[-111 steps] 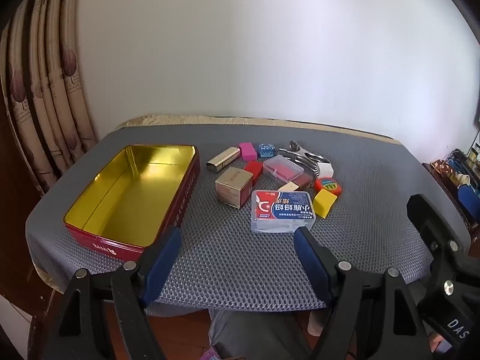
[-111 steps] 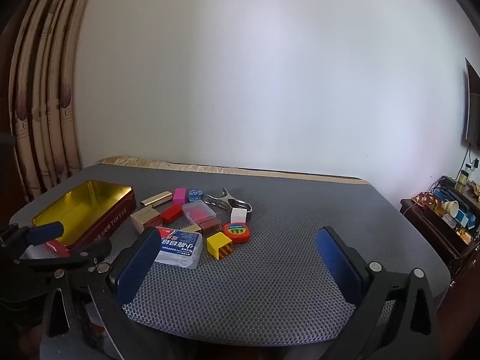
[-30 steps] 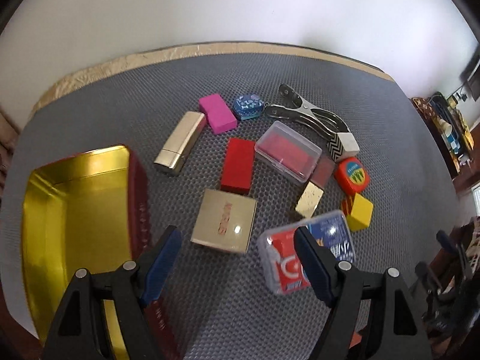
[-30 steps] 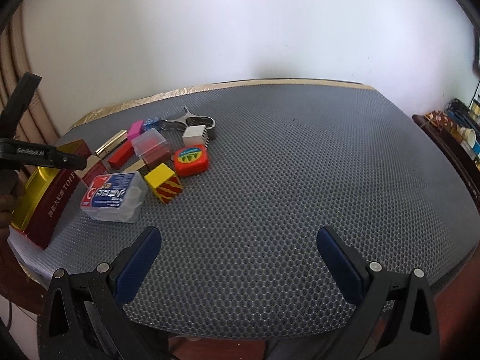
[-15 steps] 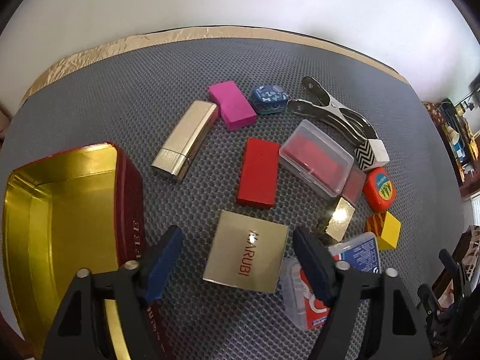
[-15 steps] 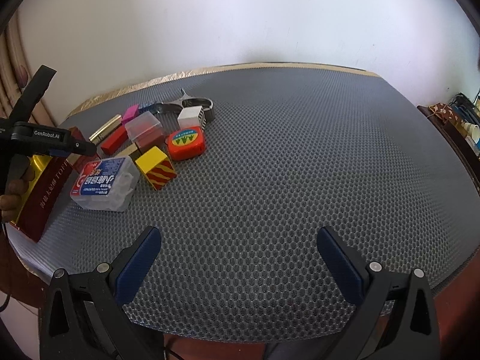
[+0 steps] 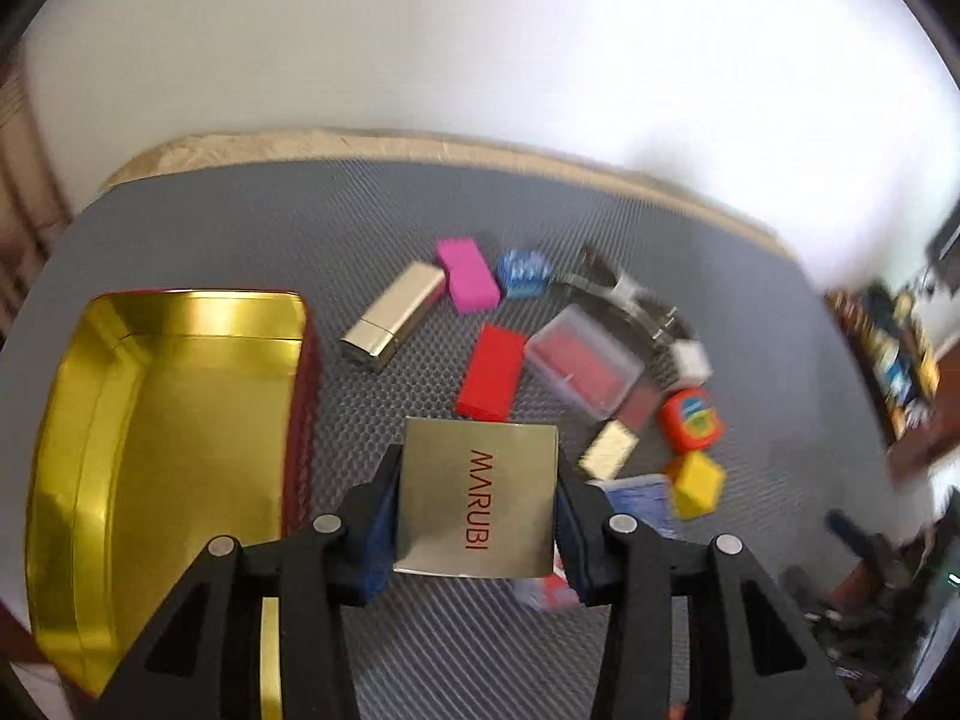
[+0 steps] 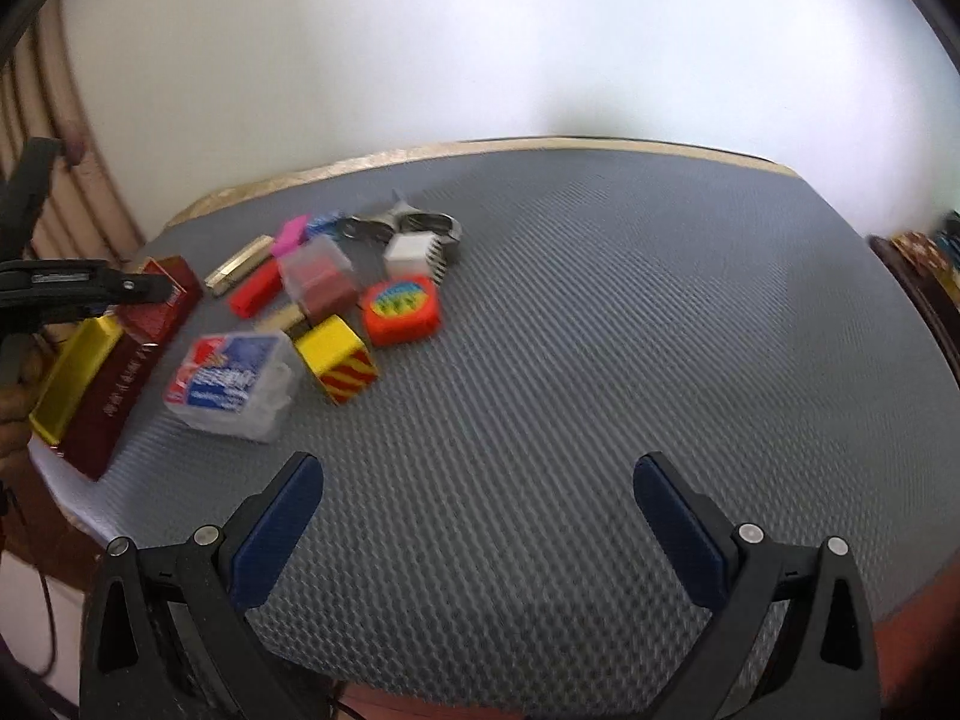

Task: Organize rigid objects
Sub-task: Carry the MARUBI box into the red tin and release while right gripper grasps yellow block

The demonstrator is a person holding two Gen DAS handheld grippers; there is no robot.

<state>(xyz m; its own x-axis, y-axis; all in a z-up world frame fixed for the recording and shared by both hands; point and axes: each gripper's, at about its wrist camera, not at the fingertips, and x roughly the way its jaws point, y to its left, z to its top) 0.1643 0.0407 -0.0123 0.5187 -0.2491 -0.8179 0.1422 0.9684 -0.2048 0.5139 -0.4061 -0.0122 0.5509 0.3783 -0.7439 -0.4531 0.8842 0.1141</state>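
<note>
MARUBI gold box sat clamped between the left gripper pads, whose jaws had just been closing onto it, above the grey surface beside the open gold-lined tin. Red block and clear case lay just beyond. Right gripper hung wide, holding nothing.

A plain white wall stands behind the table, bright with soft daylight. A grey honeycomb mat covers the tabletop, with a beige cloth edge showing along its far side. Brown patterned curtains hang past the left edge; a dark wooden cabinet with clutter stands beyond the right.
</note>
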